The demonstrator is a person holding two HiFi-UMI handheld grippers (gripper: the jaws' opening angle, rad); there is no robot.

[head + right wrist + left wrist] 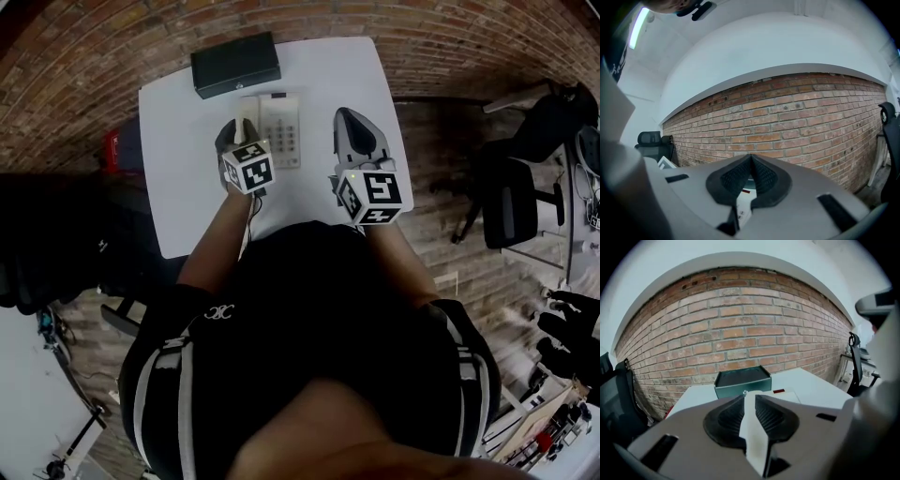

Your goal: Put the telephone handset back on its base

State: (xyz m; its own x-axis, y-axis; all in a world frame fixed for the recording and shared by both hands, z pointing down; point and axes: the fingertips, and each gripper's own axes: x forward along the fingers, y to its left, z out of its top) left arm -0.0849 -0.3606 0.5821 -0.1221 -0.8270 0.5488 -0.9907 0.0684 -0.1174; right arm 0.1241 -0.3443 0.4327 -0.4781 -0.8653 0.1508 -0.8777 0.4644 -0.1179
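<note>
Handset (754, 437) is clamped between the left gripper's (238, 131) pads, over the telephone base's (281, 131) left side on the white table (187, 187). The right gripper (349, 120), jaws together and empty, points forward alongside; both forearms reach ahead.

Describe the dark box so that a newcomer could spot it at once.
On the white table, look past the pale telephone base to the far edge. The box lies there near the left corner, the only dark thing lying on the tabletop.
</note>
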